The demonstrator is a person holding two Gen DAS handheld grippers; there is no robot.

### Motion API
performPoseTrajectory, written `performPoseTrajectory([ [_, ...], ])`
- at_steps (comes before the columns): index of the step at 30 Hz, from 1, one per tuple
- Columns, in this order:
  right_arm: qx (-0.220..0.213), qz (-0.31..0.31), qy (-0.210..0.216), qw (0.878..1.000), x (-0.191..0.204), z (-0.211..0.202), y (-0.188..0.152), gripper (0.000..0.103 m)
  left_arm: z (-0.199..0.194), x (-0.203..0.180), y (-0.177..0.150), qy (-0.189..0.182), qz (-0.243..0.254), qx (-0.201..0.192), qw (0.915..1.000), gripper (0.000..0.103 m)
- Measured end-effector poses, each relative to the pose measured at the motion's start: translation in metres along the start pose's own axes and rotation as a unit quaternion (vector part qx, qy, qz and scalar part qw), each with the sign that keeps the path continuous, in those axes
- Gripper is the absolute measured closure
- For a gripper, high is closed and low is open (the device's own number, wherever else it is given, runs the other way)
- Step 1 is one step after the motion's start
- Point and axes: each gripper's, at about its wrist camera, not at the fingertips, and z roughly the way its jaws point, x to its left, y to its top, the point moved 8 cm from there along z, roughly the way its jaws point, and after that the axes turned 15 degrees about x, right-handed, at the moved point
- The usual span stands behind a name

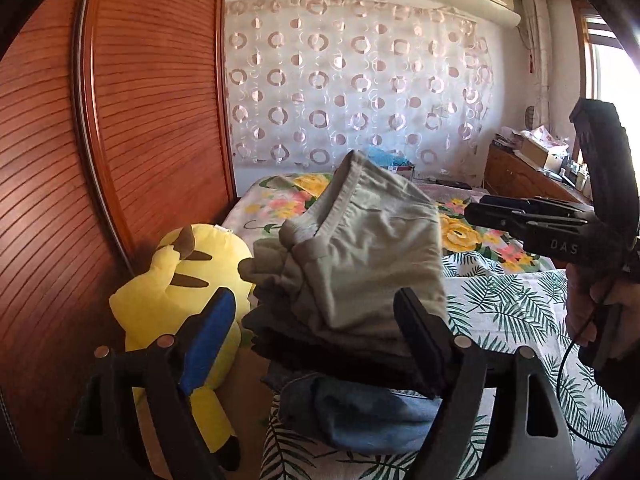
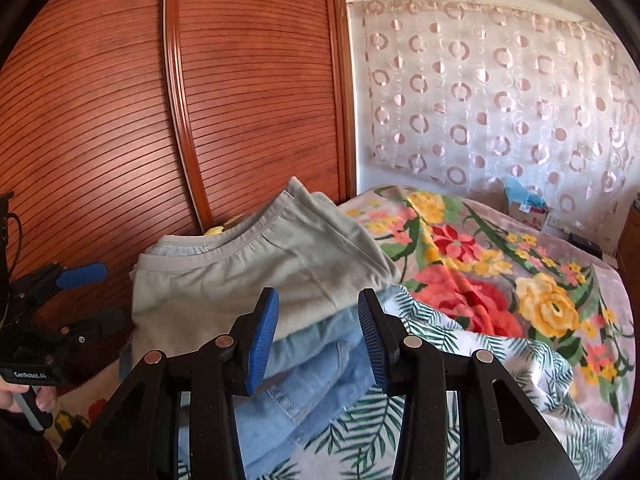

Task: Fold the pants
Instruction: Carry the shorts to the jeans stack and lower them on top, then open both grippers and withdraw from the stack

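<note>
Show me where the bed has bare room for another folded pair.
Free: leaf-print sheet right of the pants stack, up to the floral blanket. Crowded: left of the stack, the yellow plush fills the gap to the wardrobe.

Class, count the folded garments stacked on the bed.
3, maybe more hidden: grey-green pants on top, a dark garment beneath, blue jeans at the bottom.

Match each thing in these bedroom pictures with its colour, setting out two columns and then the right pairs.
1 top folded pants
2 plush toy
3 denim pants
4 wardrobe door

a light blue
b reddish brown
c grey-green
d yellow

Pairs: 1-c, 2-d, 3-a, 4-b
</note>
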Motion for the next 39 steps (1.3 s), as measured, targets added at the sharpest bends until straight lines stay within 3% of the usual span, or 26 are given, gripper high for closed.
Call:
performPoseTrajectory([
  [4,-0.011,0.009,-0.006,1.000,-0.003,-0.019,-0.011,0.060,-0.016,-0.012,0.002,0.002,0.016,-0.011,0.9998,0.016],
  [9,-0.024,0.017,-0.004,1.000,0.002,-0.041,-0.023,0.060,-0.036,-0.022,0.005,-0.005,0.021,-0.029,0.9993,0.000],
  [14,-0.036,0.017,-0.009,0.999,0.001,-0.058,-0.030,0.060,-0.053,-0.035,0.007,0.004,0.033,-0.039,0.9987,0.000],
  [23,-0.050,0.024,-0.026,0.998,0.009,-0.087,-0.056,0.047,-0.076,-0.060,0.005,0.012,0.043,-0.062,0.9971,0.000],
  [31,-0.058,0.068,-0.076,0.993,0.003,-0.123,-0.098,0.042,-0.078,-0.098,-0.007,-0.047,0.057,-0.058,0.9956,0.000],
  [39,-0.061,0.100,-0.120,0.986,-0.002,-0.151,-0.136,0.042,-0.076,-0.146,-0.022,-0.079,0.076,-0.045,0.9930,0.000],
])
